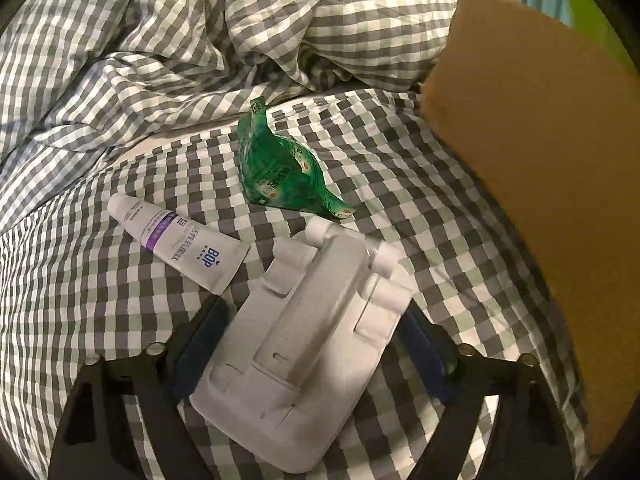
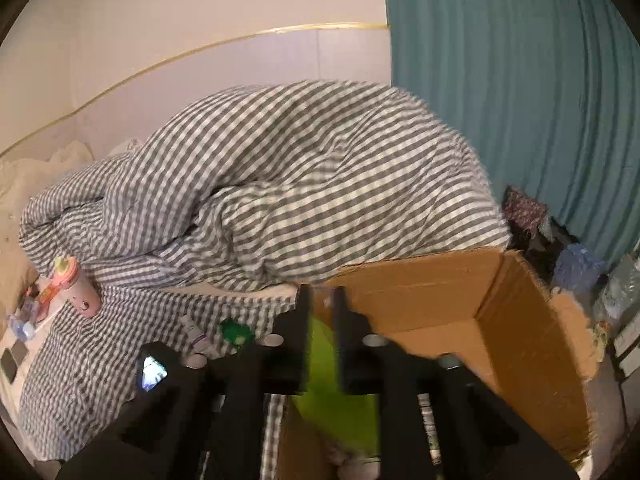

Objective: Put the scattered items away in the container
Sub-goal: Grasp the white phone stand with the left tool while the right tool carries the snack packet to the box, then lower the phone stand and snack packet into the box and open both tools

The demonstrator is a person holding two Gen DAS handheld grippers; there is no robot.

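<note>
Your left tool [image 1: 308,344] straddles the white moulded tray [image 1: 308,344] on the bed [image 1: 80,320]; its blue pads sit at either long edge, jaws apart, and contact isn't clear, so treat it as not yet gripped. Just ahead and left of it lies the white tube [image 1: 176,238], its crimped end nearly touching the tray; further ahead, the green sachet [image 1: 286,172]. The cardboard box [image 1: 540,160] stands off to the right.

Your right tool [image 2: 322,340] is closed, a lime-green thing [image 2: 332,392] showing in the thin gap, above the open box [image 2: 500,320]; whether it's pinched I can't tell.

Advice: square both left pads on the tray's flat rims before squeezing; thin moulded plastic will likely flex, so close gently. Lift straight, clear of the tube, then swing right over the box wall
</note>
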